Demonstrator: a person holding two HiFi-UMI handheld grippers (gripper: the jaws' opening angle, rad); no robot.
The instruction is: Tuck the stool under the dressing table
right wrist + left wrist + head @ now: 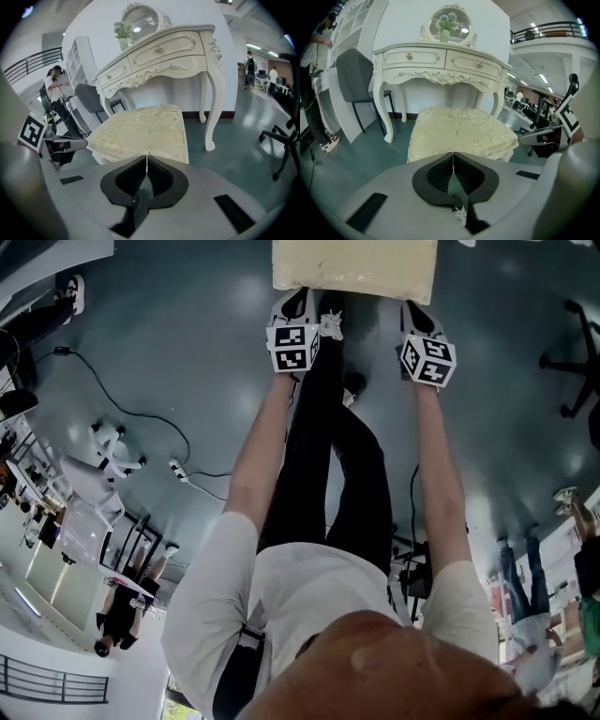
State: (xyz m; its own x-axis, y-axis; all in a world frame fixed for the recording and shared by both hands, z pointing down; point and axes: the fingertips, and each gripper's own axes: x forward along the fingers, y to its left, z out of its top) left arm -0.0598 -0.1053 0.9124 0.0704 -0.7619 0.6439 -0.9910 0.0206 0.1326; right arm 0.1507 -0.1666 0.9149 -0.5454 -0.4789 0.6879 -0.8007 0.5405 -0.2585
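A cream stool [354, 264] with a brocade cushion sits at the top of the head view. In the left gripper view the stool [459, 133] stands on the floor in front of a white ornate dressing table [440, 61], outside its legs. My left gripper [298, 302] is shut, with its tips at the stool's near edge on the left. My right gripper [420, 317] is shut at the same edge on the right. Both gripper views show the jaws meeting in a thin line, left gripper [453, 157] and right gripper [147, 159], right against the cushion [140, 131]. The table [164, 56] has two drawers and an oval mirror.
A grey chair [354, 77] stands left of the dressing table beside white shelves. A black office chair [286, 140] is on the right. A cable [122, 399] runs across the grey floor at the left. People stand at the edges of the room [314, 70].
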